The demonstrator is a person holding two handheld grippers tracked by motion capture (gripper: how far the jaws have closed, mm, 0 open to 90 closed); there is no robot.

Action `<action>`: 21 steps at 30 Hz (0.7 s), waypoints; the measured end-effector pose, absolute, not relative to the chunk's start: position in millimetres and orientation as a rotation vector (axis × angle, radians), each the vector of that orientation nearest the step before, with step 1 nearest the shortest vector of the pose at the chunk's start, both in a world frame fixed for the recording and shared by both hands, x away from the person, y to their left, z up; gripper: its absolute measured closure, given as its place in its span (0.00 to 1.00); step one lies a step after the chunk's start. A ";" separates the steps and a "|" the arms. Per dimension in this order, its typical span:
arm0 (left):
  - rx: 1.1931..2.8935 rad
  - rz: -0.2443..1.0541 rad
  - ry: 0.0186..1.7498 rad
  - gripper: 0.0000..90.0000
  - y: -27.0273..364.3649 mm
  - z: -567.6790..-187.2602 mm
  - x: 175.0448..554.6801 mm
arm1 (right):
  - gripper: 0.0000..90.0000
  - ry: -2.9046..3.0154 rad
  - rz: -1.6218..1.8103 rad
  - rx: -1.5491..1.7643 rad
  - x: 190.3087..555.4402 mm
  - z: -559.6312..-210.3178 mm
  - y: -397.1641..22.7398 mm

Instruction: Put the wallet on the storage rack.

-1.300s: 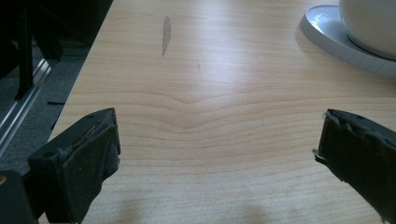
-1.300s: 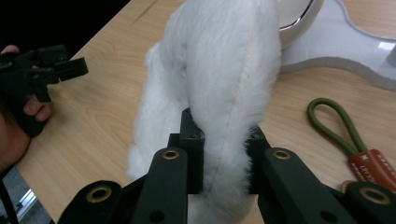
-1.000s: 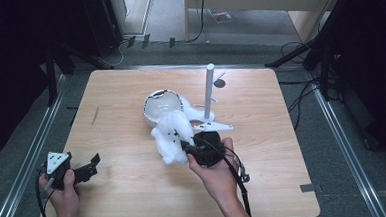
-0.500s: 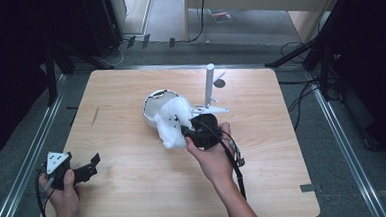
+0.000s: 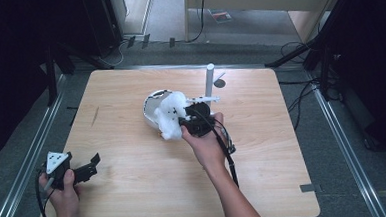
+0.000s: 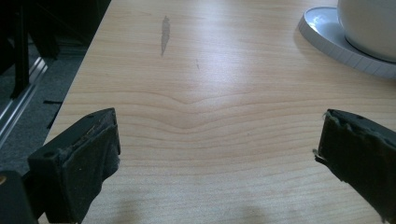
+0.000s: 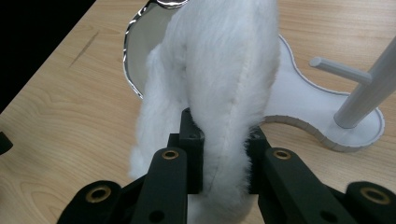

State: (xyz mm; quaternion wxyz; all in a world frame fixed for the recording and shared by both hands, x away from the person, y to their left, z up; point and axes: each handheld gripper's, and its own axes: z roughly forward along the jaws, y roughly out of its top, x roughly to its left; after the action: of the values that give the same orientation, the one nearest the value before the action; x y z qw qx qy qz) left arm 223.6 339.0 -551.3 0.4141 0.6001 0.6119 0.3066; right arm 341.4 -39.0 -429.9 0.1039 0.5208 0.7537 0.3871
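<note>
1. My right gripper [image 5: 184, 123] is clamped on a white fluffy plush piece [image 7: 219, 79], most likely earmuffs or a soft toy; I cannot tell which. The jaws pinch its lower fold tight, and the fur bulges out on both sides of them.
2. The plush piece hangs off the wooden table [image 5: 264, 175], just in front of a white stand [image 7: 299, 100] with a flat base, an upright post [image 7: 369, 88] and a short side peg [image 7: 341, 70]. A round mirror [image 7: 140, 51] with a shiny rim sits behind the fur at the base's far end.
3. My left gripper [image 5: 86, 170] rests at the table's near left corner, jaws wide with nothing between them, well apart from the work.
4. I judge the step in hand is carrying the plush to the stand.
5. Next I must lift it higher, line it up with the peg, then let go only once it hangs.
</note>
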 end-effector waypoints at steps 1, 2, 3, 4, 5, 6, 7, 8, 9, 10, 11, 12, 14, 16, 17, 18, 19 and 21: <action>1.508 0.771 1.538 0.00 339.0 -551.3 223.6 | 0.87 2.223 1.135 1.544 343.5 -430.6 -38.4; 1.510 0.771 1.538 0.00 339.0 -551.3 223.6 | 0.87 2.227 1.129 1.552 345.4 -431.0 -37.8; 1.510 0.771 1.538 0.00 339.0 -551.3 223.6 | 0.87 2.227 1.129 1.552 345.4 -431.0 -37.8; 1.511 0.771 1.537 0.00 339.0 -551.3 223.6 | 0.87 2.228 1.130 1.562 348.9 -431.8 -36.8; 1.511 0.771 1.537 0.00 339.0 -551.3 223.6 | 0.87 2.228 1.130 1.562 348.9 -431.8 -36.8; 1.511 0.771 1.538 0.00 339.0 -551.3 223.6 | 0.87 2.231 1.126 1.574 351.6 -431.3 -35.3; 1.510 0.771 1.538 0.00 339.0 -551.3 223.6 | 0.87 2.238 1.124 1.569 353.0 -431.0 -34.7; 1.511 0.771 1.538 0.00 339.0 -551.3 223.6 | 0.87 2.243 1.113 1.573 354.3 -430.6 -33.7; 1.511 0.771 1.538 0.00 339.0 -551.3 223.6 | 0.87 2.243 1.113 1.573 354.3 -430.6 -33.7; 1.511 0.771 1.538 0.00 339.0 -551.3 223.6 | 0.87 2.247 1.102 1.582 355.4 -430.0 -32.6; 1.512 0.771 1.537 0.00 339.0 -551.3 223.6 | 0.87 2.251 1.096 1.582 357.3 -429.9 -31.4; 1.512 0.771 1.538 0.00 338.9 -551.2 223.6 | 0.87 2.262 1.076 1.586 360.1 -429.5 -29.9; 1.513 0.772 1.539 0.00 338.9 -551.2 223.7 | 0.86 2.268 1.054 1.597 363.1 -429.1 -28.0; 1.513 0.771 1.538 0.00 338.8 -551.3 223.7 | 0.86 2.275 1.037 1.601 366.2 -429.0 -25.9; 1.513 0.771 1.538 0.00 338.8 -551.3 223.7 | 0.86 2.275 1.037 1.601 366.2 -429.0 -25.9; 1.514 0.771 1.537 0.00 338.7 -551.3 223.8 | 0.86 2.280 1.014 1.602 368.7 -428.7 -23.0; 1.514 0.771 1.537 0.00 338.7 -551.3 223.8 | 0.86 2.280 1.014 1.602 368.7 -428.7 -23.0; 1.514 0.771 1.536 0.00 338.7 -551.3 223.8 | 0.86 2.286 0.983 1.597 370.6 -428.4 -19.6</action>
State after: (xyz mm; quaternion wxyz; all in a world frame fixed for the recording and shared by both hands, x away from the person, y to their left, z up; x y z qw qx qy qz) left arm 223.8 338.7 -551.3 0.4129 0.6021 0.6108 0.3065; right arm 370.6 -19.6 -428.4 0.0924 0.5378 0.7698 0.3312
